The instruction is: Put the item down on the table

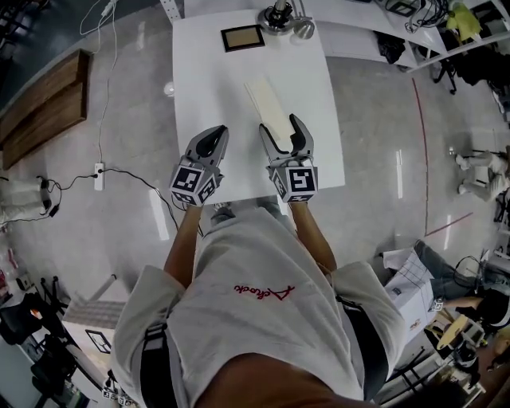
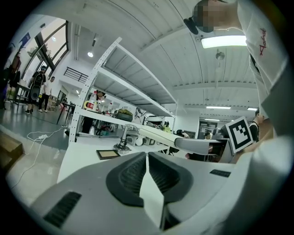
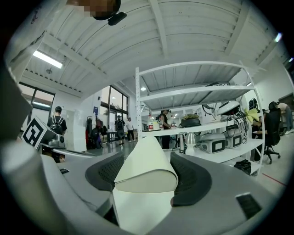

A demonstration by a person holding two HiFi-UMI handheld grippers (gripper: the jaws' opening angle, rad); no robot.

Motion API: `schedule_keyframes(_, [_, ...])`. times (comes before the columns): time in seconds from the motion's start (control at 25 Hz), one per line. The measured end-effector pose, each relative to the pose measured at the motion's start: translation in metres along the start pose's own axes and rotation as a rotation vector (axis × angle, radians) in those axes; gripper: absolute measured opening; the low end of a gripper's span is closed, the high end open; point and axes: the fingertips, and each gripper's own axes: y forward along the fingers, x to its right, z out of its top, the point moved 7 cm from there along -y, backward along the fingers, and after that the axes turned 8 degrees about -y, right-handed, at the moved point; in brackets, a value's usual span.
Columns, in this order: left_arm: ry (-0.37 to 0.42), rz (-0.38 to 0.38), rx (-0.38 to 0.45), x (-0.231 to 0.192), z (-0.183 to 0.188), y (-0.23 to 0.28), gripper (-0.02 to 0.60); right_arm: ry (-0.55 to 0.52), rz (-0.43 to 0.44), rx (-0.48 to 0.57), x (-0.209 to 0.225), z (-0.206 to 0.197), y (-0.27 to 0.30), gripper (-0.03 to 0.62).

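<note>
Standing at the near edge of a white table [image 1: 207, 88], a person in a white T-shirt [image 1: 255, 303] has one gripper in each hand, both out over the tabletop. Task item is a long cream folded strip [image 1: 267, 100]. It's clamped at its near end in the right gripper [image 1: 280, 126], jaws pressed on both sides of it, and the rest runs away from the person along the table's middle. From the left gripper view the strip [image 2: 158, 134] looks raised off the surface, roughly level. Left gripper [image 1: 217, 131] is just beside the right one, jaws closed together with nothing between them. Far end of the table: a small dark-framed pad [image 1: 242, 37] and a metal stand [image 1: 279, 16].
</note>
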Motion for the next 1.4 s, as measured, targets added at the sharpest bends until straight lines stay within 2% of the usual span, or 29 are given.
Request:
schedule_keyframes(0.64, [-0.069, 0.052, -0.082, 0.000, -0.042, -0.006, 0.035, 0.063, 0.019, -0.141, -0.006, -0.059, -0.027, 0.313])
schedule_keyframes(1.12, [-0.106, 0.057, -0.140, 0.000, -0.081, -0.028, 0.035, 0.091, 0.034, -0.245, -0.033, -0.103, -0.057, 0.313])
schedule_keyframes(1.4, [-0.111, 0.075, -0.130, 0.000, -0.076, -0.029, 0.035, 0.088, 0.043, -0.262, -0.028, -0.110, -0.053, 0.313])
